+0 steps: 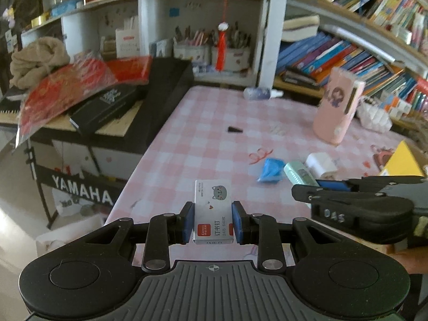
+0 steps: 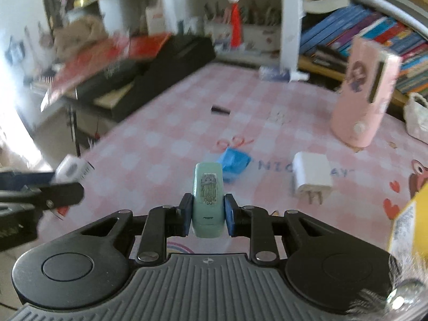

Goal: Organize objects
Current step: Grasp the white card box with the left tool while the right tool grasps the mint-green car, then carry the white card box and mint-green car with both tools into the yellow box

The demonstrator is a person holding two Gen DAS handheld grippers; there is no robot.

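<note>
- In the left wrist view, the left tool (image 1: 213,220) sits at the lower middle of the frame, its blue pads clamped on both sides of a small white cardboard box of staples with a grey cat drawing and a red label (image 1: 213,208)
- The box stands upright between the pads, lifted clear of the pink-and-white checked bench (image 1: 203,139)
- In the right wrist view, the right tool (image 2: 208,215) is at the lower middle, its blue pads pressed against a small mint-green plastic stapler with a jellyfish sticker (image 2: 208,198); no earlier picture shows how it got there
- The stapler points away from the camera, nose up the frame
- Just beyond the stapler, at the frame's middle, a crumpled blue plastic wrapper (image 2: 235,161) lies on the bench
- To the right of it, a white plug-in charger block (image 2: 311,176) lies with its prongs toward the camera
- At the upper right stands a tall pink case with a cartoon girl print (image 2: 366,91), upright on the bench
- A small black cap-like piece (image 2: 220,110) lies alone at the upper middle
- A yellow box corner (image 2: 409,227) shows at the right edge
- Blurred bookshelves (image 1: 347,53) fill the upper right of the left wrist view
</note>
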